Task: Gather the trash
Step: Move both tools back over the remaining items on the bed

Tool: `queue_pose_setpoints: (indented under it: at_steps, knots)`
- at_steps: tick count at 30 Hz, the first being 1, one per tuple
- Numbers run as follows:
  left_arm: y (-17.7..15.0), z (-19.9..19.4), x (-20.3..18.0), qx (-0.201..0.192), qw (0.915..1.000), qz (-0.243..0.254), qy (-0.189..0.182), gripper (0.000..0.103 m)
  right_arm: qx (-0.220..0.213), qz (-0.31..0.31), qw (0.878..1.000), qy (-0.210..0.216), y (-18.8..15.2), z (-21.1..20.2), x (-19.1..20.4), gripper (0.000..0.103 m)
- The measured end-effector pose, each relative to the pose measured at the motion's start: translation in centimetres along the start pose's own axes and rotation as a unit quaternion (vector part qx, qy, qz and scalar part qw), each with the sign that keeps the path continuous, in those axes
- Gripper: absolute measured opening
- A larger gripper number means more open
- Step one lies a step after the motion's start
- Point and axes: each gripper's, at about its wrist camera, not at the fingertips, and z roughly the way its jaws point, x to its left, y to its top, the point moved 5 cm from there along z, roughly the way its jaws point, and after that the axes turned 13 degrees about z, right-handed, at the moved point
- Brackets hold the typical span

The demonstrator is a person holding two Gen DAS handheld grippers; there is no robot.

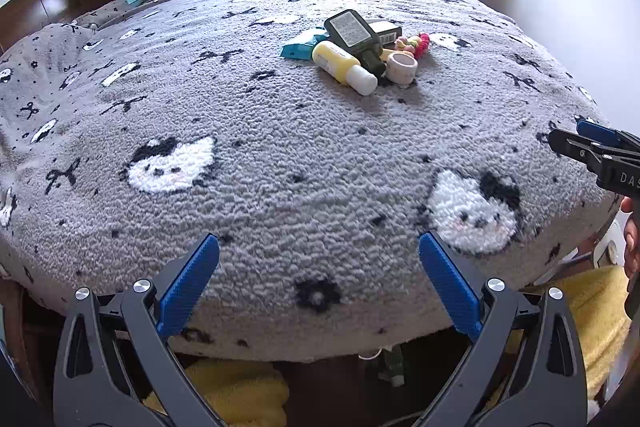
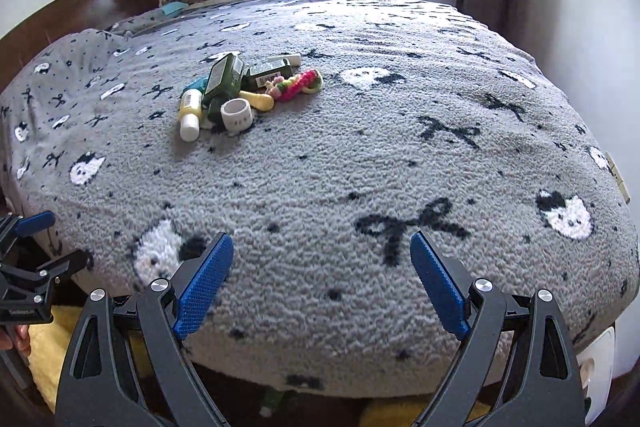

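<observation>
Trash is lying in one small heap on the grey blanket [image 1: 280,147] covering the bed, well apart from both grippers. A yellow bottle [image 1: 342,67] with a white cap is lying at the heap's near edge, touching a dark green bottle [image 1: 354,37] that is leaning across the pile. A white ring-shaped cup [image 1: 402,67] is sitting just beside them, with a pink and green hair tie [image 1: 416,45] behind it and a teal wrapper [image 1: 298,49] poking out on the left. The left gripper [image 1: 319,267] is hanging over the bed's near edge with its jaws spread wide and nothing between them. The right gripper [image 2: 322,267] is hovering alongside it, likewise released and empty.
</observation>
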Motion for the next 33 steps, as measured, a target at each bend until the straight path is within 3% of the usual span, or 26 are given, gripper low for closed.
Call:
queue_pose_setpoints:
  at_steps: [5, 6, 8, 10, 16, 22, 33]
  knots:
    - [1.6, 2.6, 1.9, 0.013, 0.9999, -0.004, 0.010, 0.095, 0.006, -0.014, 1.000, 0.024, 2.2, 3.9, 3.0, 0.088]
    - [2.0, 3.1, 2.2, 0.016, 0.9998, -0.005, 0.010, 0.095, 0.011, -0.019, 0.999, 0.028, 2.6, 4.9, 3.7, 0.084]
    - [2.5, 4.0, 2.7, 0.019, 0.9997, -0.006, 0.011, 0.095, 0.023, -0.027, 0.998, 0.045, 3.3, 6.8, 5.2, 0.066]
    - [3.0, 4.9, 3.2, 0.023, 0.9996, -0.007, 0.012, 0.095, 0.029, -0.029, 0.998, 0.051, 3.9, 8.5, 6.3, 0.058]
    - [4.6, 6.7, 3.5, 0.026, 0.9996, -0.002, 0.007, 0.095, 0.037, -0.034, 0.997, 0.060, 5.4, 12.3, 8.7, 0.052]
    - [6.7, 8.0, 2.7, 0.020, 0.9998, 0.008, -0.003, 0.095, 0.042, -0.060, 0.994, 0.076, 6.2, 13.4, 9.8, 0.031]
    - [11.3, 11.7, 1.0, 0.009, 0.9994, -0.010, -0.033, 0.094, 0.004, -0.063, 0.997, 0.048, 7.7, 10.2, 5.5, 0.030]
